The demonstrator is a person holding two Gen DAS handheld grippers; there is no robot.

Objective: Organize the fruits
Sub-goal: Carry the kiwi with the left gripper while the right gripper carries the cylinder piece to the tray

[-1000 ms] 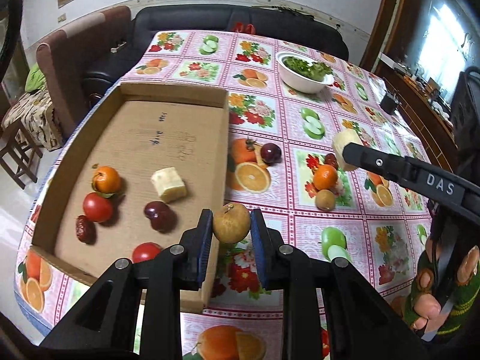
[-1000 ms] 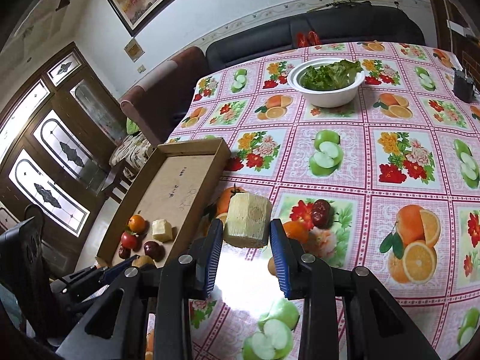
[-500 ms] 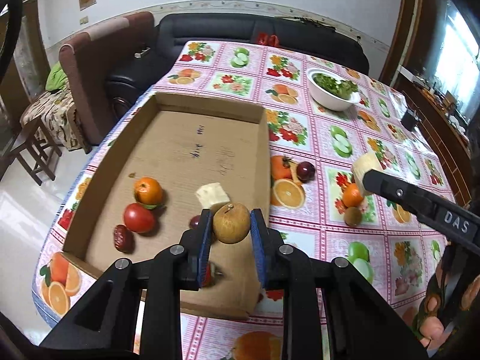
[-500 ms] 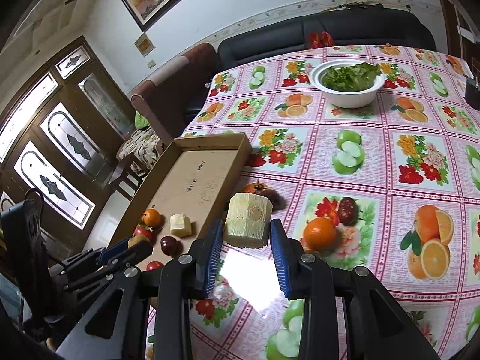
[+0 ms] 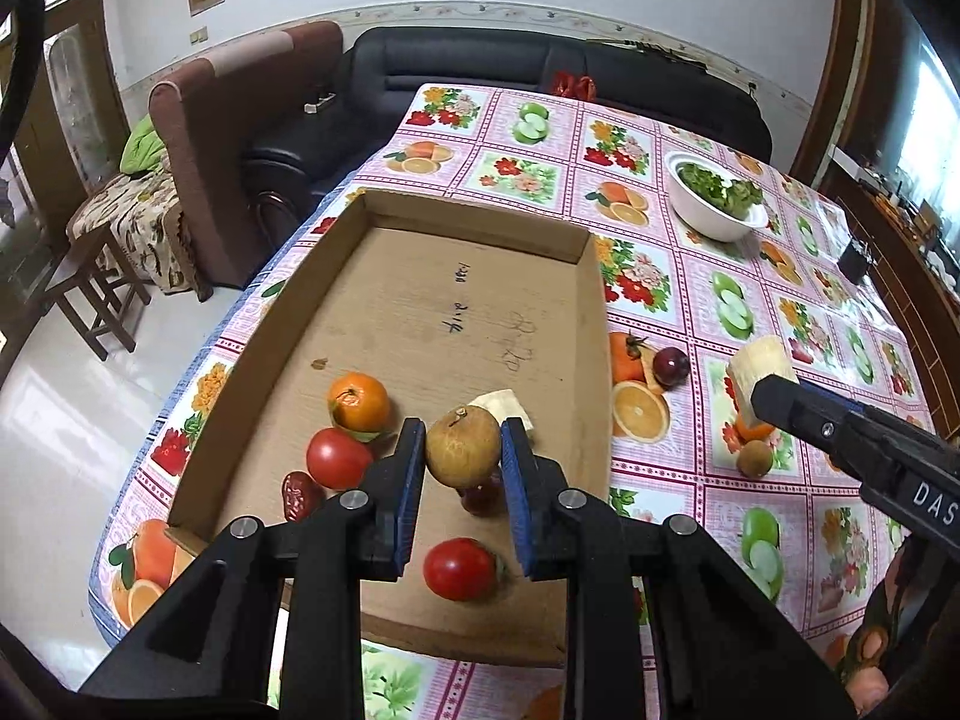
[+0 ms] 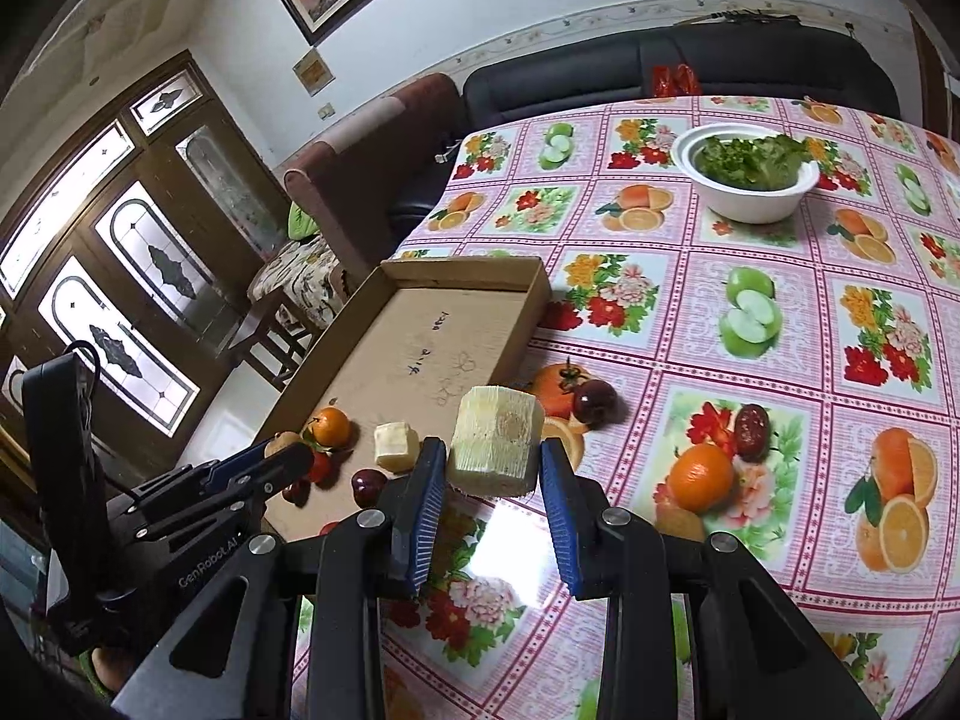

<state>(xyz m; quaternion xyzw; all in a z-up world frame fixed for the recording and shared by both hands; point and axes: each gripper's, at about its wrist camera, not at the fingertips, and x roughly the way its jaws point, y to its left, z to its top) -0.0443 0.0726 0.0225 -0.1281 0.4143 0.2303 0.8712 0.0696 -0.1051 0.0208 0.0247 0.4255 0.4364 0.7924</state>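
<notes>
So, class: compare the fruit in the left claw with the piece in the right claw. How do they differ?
The brown fruit is round, smooth-skinned and has a stem; the pale chunk is blocky, peeled and fibrous. The brown fruit hangs over the cardboard tray; the pale chunk is over the tablecloth, beside the tray. Both are gripped off the surface.

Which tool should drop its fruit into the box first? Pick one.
Left. The left tool holds its brown fruit already above the cardboard box; the right tool holds its pale chunk over the tablecloth, outside the box wall.
</notes>
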